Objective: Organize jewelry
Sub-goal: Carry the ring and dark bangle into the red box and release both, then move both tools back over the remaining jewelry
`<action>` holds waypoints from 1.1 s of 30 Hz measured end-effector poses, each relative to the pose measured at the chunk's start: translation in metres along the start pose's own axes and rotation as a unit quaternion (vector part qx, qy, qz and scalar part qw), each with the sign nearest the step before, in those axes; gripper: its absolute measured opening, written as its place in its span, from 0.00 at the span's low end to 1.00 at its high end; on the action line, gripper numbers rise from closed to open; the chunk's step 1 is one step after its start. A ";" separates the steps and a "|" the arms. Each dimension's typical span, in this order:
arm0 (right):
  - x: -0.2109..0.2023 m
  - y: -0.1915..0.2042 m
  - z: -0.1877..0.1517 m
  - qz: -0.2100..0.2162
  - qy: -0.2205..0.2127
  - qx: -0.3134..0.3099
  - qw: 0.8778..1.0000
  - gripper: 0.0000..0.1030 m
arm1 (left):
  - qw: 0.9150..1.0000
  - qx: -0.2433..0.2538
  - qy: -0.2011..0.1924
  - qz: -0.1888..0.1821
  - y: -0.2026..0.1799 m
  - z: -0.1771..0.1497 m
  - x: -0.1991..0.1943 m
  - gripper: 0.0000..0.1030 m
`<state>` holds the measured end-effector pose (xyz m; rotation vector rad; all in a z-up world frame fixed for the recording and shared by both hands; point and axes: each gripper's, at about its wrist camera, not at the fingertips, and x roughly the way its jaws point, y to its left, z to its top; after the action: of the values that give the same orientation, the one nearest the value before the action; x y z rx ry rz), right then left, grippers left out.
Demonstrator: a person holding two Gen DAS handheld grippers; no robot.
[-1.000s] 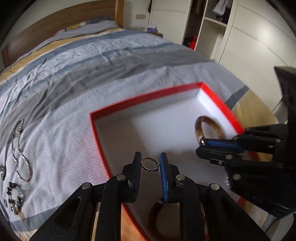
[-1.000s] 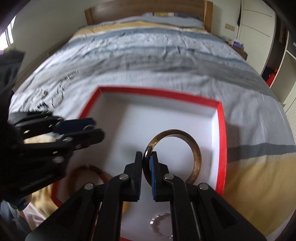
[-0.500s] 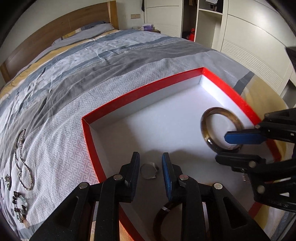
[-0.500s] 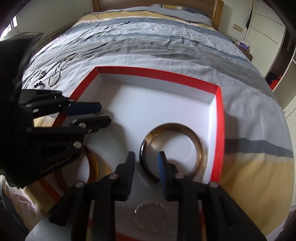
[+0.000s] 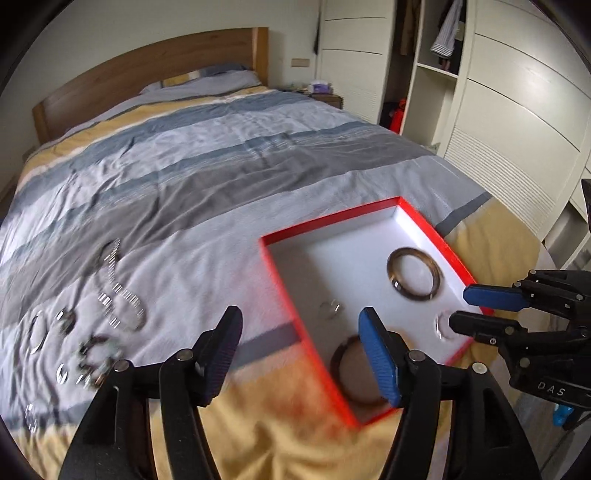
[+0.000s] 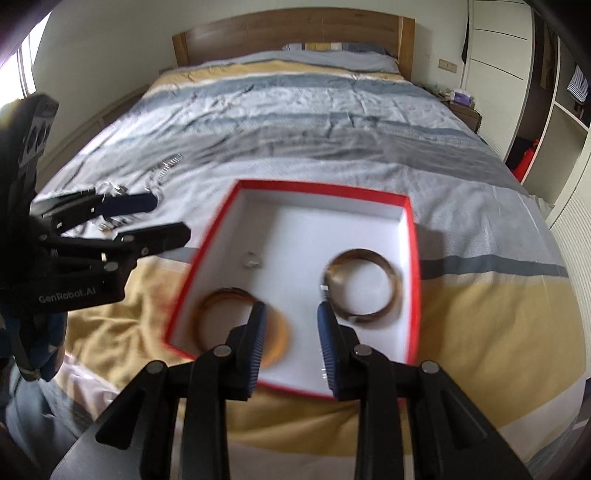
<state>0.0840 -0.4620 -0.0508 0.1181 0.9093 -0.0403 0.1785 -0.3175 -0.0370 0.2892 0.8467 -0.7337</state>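
A red box (image 6: 414,258) with a white inside lies on the striped bedspread (image 6: 314,122), near the foot of the bed. Inside it, a brown bangle (image 6: 360,288) lies flat toward the right wall, an amber bangle (image 6: 221,301) lies in the near left corner, and a small silver ring (image 6: 251,260) rests between them, closer to the left wall. In the left wrist view a clear ring (image 5: 441,326) also shows in the box, partly behind the right gripper's lower finger. The right gripper (image 6: 290,347) hangs above the near part of the box with its jaws spread wide and nothing between them; the amber bangle is partly hidden behind its left finger. The left gripper (image 5: 299,350) is held over the box's left edge, jaws also wide apart and empty. On the bedspread to the left of the box, well apart from it, lie more loose pieces: a beaded chain (image 5: 114,288), a bead bracelet (image 5: 98,360) and several small rings (image 5: 37,330), all blurred. A wooden headboard (image 6: 291,33) stands at the far end, and a white wardrobe (image 5: 517,110) lines the right side.
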 end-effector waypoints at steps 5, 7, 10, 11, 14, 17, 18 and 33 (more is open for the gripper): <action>-0.021 0.031 -0.002 0.014 -0.017 0.004 1.000 0.27 | 0.999 -0.012 -0.015 0.028 0.020 -0.022 -0.044 0.70; -0.030 0.044 -0.001 0.018 -0.024 0.006 1.000 0.27 | 0.999 -0.020 -0.021 0.040 0.028 -0.030 -0.063 0.71; -0.046 0.063 0.000 0.023 -0.035 0.001 0.999 0.27 | 0.998 -0.028 -0.032 0.055 0.041 -0.044 -0.094 0.74; -0.052 0.070 0.001 0.025 -0.040 0.000 0.999 0.27 | 0.997 -0.030 -0.035 0.061 0.044 -0.048 -0.103 0.75; -0.067 0.089 0.002 0.034 -0.052 -0.003 0.998 0.27 | 0.995 -0.040 -0.046 0.081 0.058 -0.065 -0.135 0.75; -0.082 0.114 0.000 0.042 -0.060 -0.017 0.997 0.27 | 0.992 -0.060 -0.054 0.096 0.074 -0.083 -0.159 0.75; -0.085 0.119 0.000 0.045 -0.062 -0.021 0.997 0.27 | 0.991 -0.067 -0.058 0.104 0.081 -0.091 -0.169 0.75; -0.085 0.196 -0.008 0.084 -0.051 -0.075 0.992 0.27 | 0.953 -0.206 -0.066 0.213 0.204 -0.195 -0.244 0.80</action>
<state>0.0425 -0.2679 0.0281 0.0518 0.7942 0.1767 0.0996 0.0433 0.0148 0.0416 0.7545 -0.1610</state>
